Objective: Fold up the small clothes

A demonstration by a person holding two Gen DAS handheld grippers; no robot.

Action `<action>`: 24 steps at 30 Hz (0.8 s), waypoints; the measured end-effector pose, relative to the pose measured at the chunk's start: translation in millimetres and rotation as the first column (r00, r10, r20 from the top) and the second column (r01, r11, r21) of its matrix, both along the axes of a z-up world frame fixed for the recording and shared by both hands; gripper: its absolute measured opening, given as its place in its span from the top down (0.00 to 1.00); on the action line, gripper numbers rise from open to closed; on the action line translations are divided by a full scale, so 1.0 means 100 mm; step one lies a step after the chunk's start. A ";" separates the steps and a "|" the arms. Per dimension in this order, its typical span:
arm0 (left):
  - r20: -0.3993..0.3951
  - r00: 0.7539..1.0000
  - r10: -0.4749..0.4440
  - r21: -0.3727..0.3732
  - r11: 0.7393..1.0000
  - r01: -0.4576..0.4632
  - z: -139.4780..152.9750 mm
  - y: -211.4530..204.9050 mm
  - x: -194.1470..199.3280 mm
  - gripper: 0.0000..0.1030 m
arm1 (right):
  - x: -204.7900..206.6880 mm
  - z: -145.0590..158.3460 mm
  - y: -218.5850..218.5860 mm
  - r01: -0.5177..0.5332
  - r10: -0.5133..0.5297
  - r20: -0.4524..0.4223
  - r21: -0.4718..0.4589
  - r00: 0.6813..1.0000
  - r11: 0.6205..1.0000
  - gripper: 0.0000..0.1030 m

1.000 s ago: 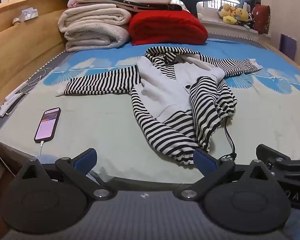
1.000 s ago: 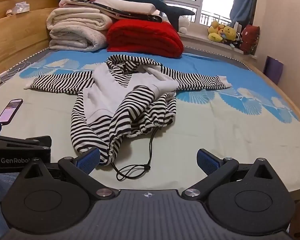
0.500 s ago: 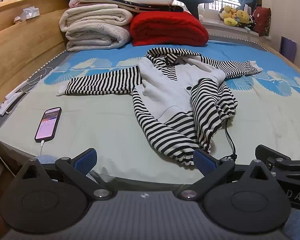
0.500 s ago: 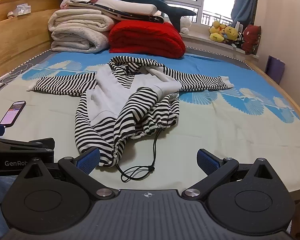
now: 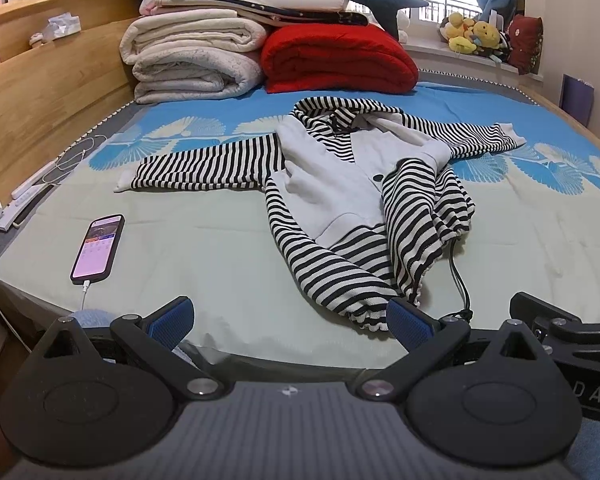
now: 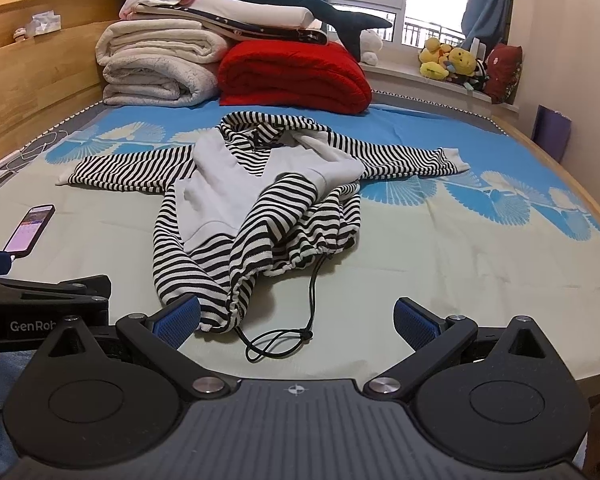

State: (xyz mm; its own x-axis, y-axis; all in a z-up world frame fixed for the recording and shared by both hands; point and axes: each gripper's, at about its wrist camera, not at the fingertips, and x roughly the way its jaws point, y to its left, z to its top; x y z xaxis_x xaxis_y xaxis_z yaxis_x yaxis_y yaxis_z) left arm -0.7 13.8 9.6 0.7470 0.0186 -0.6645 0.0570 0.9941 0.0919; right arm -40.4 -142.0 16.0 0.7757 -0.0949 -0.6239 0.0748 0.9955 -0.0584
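Facing the striped hoodie (image 6: pixel 260 208), both wide-open, empty claws: left claw (image 5: pixel 288 320), right claw (image 6: pixel 298 320), "GenRob" lettering alongside.

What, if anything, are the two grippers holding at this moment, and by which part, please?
Nothing is held. The left gripper and right gripper are both open, short of the striped hoodie lying on the bed.

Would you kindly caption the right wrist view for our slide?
Open right gripper faces an unfolded striped hoodie on the bed, drawstring trailing.
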 end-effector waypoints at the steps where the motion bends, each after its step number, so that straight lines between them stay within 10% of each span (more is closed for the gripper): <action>1: 0.001 1.000 0.001 0.000 1.000 -0.001 0.00 0.00 0.00 0.01 | 0.00 0.00 0.00 0.001 -0.001 -0.001 0.000 1.000 1.000 0.01; 24: 0.003 1.000 0.009 -0.003 1.000 -0.009 0.02 0.02 -0.01 0.01 | 0.01 -0.02 0.00 0.006 -0.006 -0.007 0.024 1.000 1.000 0.01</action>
